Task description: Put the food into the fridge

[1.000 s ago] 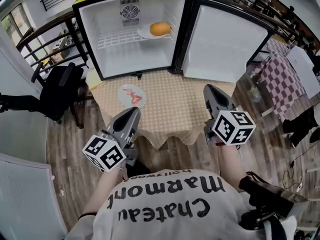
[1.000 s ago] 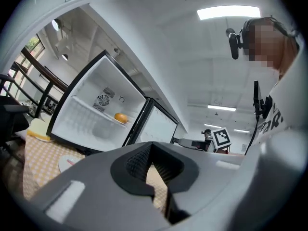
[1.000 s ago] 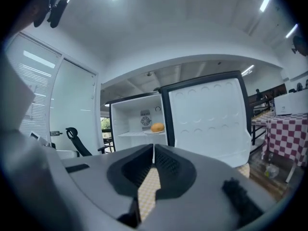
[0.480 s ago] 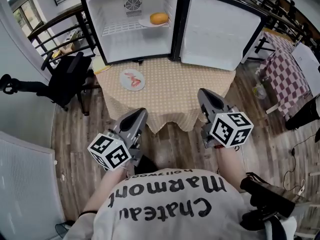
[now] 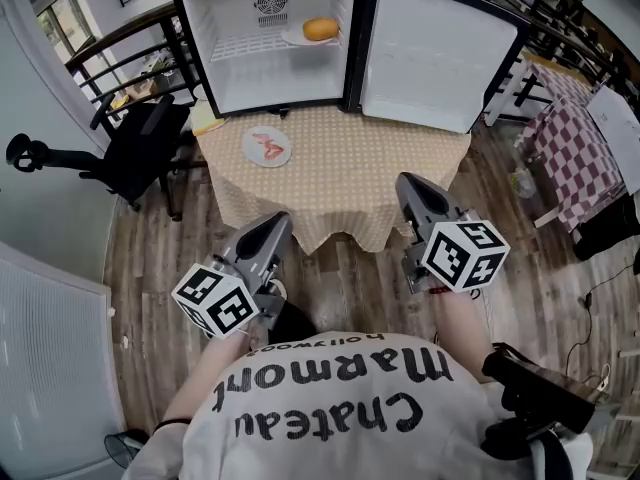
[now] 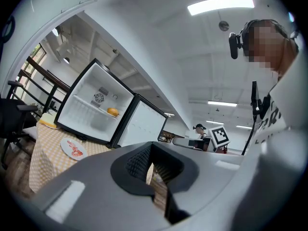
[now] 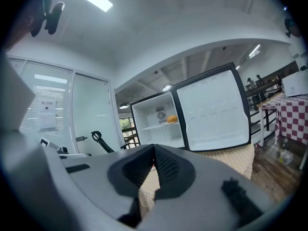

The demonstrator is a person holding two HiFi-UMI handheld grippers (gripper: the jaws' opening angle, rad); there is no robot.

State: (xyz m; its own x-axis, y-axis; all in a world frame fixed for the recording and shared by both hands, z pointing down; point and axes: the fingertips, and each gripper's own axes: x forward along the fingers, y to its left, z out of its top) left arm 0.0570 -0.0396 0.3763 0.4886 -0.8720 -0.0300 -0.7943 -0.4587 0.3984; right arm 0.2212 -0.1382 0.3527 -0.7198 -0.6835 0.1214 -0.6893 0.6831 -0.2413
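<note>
Since the head view of a second ago, the camera has drawn back. The table [image 5: 370, 173] and the open fridge [image 5: 300, 78] now sit higher in the frame. The plate of red food [image 5: 267, 148] has moved up with them. Both grippers keep much the same places low in the frame. The orange food [image 5: 321, 29] remains on the wire shelf [image 5: 250, 46] inside the fridge, at the shelf's right end.

The plate of red food lies on the table near its left edge, at about 12 o'clock from the left gripper [image 5: 274, 226] and at about 10 o'clock from the right gripper [image 5: 408, 184]. It is well apart from both. The fridge stands at 12 o'clock beyond the table, with its door [image 5: 430, 58] swung wide to the right. A black chair [image 5: 140, 148] stands at 9 o'clock of the table.

The left gripper view shows that gripper's jaws closed tip to tip with nothing between them. The right gripper view shows the same: jaws brought together, holding and touching nothing. Both grippers hang short of the table's near edge, above the wooden floor [image 5: 350, 288].
</note>
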